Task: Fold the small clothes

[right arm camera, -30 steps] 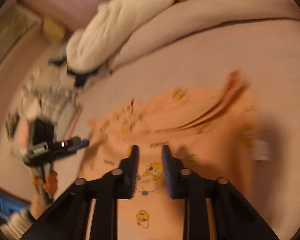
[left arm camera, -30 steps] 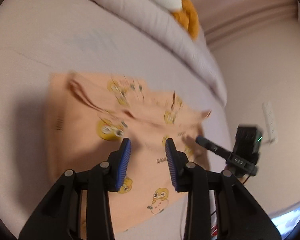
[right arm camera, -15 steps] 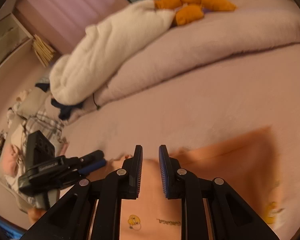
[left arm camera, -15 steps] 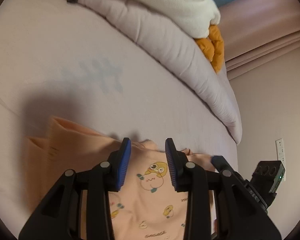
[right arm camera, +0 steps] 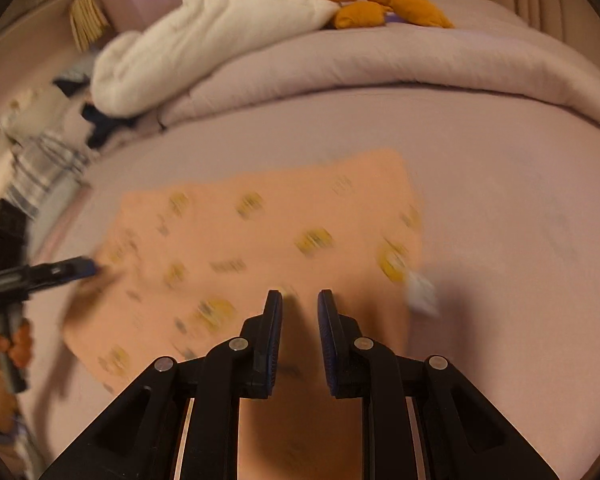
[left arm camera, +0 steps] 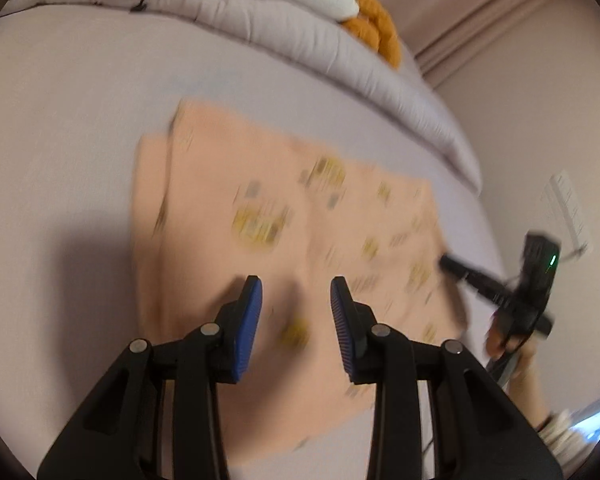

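Folded peach garment flat on the bed (blurred), left gripper and right gripper above its near edge, both narrowly parted, holding nothing.

Warm, dim indoor light. Both views are smeared by motion blur, so the print on the peach cloth is unreadable. Soft shadows fall on the bed beneath each claw. Fisheye bending curves the dark edges.
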`<state>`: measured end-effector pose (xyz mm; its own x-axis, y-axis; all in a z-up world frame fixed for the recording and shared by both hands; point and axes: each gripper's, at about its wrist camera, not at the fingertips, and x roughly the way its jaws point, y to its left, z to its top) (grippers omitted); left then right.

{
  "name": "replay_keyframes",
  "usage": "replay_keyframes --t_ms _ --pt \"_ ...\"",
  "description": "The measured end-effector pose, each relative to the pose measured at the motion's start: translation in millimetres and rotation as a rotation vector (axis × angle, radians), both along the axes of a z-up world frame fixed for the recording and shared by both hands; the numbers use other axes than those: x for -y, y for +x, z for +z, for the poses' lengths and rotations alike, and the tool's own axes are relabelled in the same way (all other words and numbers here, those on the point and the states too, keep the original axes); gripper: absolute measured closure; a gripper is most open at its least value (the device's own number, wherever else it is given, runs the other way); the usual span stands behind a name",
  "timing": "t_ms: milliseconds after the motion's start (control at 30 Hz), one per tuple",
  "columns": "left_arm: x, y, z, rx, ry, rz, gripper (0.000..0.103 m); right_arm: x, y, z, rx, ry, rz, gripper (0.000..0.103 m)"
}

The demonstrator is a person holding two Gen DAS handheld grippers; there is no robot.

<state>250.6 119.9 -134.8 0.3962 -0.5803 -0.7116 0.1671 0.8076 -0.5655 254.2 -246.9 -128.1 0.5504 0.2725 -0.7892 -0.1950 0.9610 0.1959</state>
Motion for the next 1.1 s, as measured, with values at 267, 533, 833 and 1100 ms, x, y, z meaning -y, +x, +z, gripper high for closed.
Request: replay_keyframes --t_ms 267,533,833,1100 --pt "-18.3 -50.6 -23.4 -0.032 -0.008 0.000 0.071 22.1 -28.9 -14.3 -0.021 -0.083 -0.075 0.083" --pt "-32.6 -71.7 -3.4 -0.015 -0.034 0.054 0.063 34.3 -55.1 -6.3 -0.048 -0.071 -0.089 0.077" --pt "-46.2 -38.0 -7.8 -0.020 -0.103 0.168 0.048 -1.7 -35.5 18.7 0.009 0.096 0.005 0.072" --pt "-36.5 10.0 -18.6 -0.053 -0.152 0.184 0.036 -85.1 34.0 9.3 0.023 0.088 0.090 0.071"
